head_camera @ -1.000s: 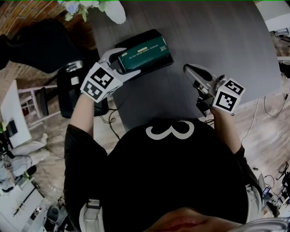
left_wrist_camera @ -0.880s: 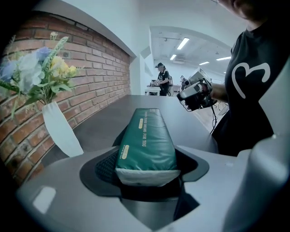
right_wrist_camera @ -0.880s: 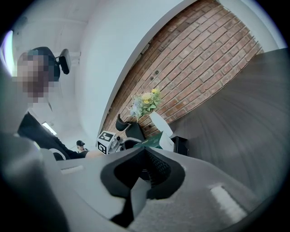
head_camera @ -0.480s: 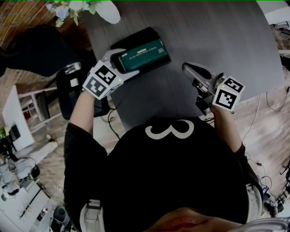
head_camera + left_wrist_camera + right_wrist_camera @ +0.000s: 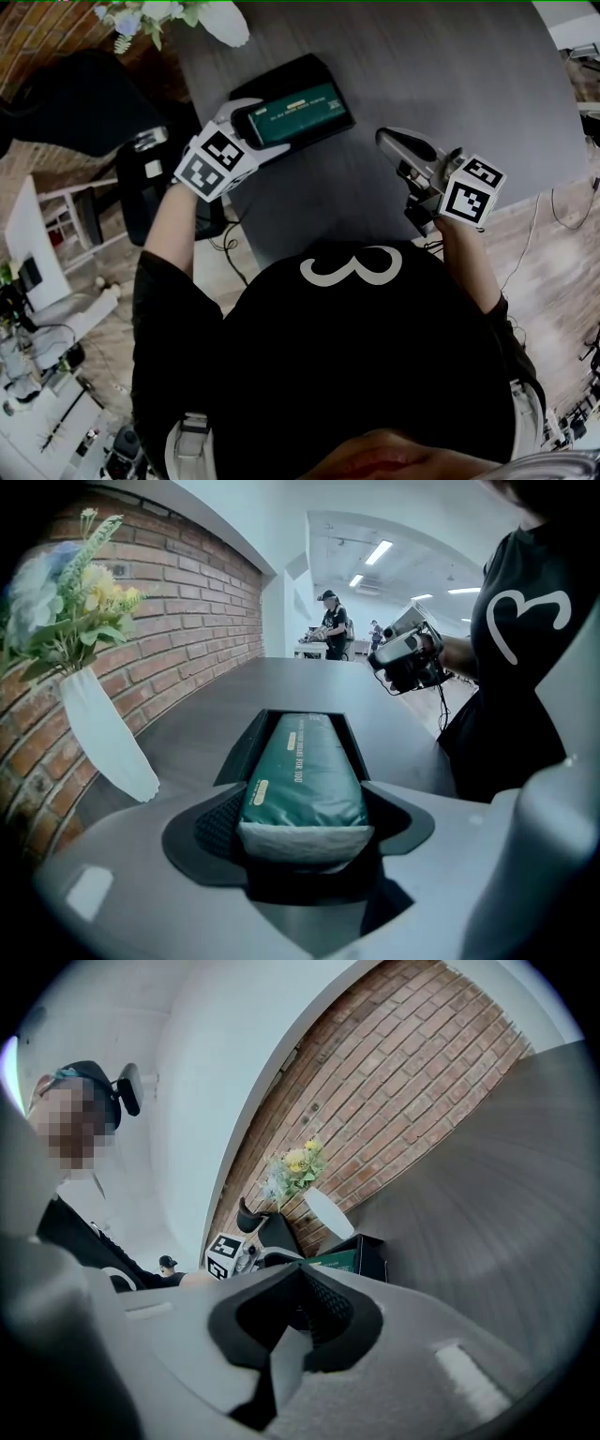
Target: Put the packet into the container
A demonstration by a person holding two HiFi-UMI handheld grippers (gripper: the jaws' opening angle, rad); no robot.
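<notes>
Grey table (image 5: 450, 84), glossy green packet (image 5: 298, 110), white end

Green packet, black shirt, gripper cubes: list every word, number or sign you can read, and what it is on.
"3": white, on the person's black shirt.
"FOR 100": seemingly the end of the white print line on the green plastic packet; the rest is too blurred.
Marker cubes: black-and-white square patterns, no words.

I wore a black short-sleeved T-shirt (image 5: 356, 375) with a white curled mark like a 3 (image 5: 339, 268) printed on it. My pale grey left gripper (image 5: 261, 127) and pale grey right gripper (image 5: 384, 141) had black ribbed jaw pads, and each carried a cube of black-and-white square markers.
</notes>
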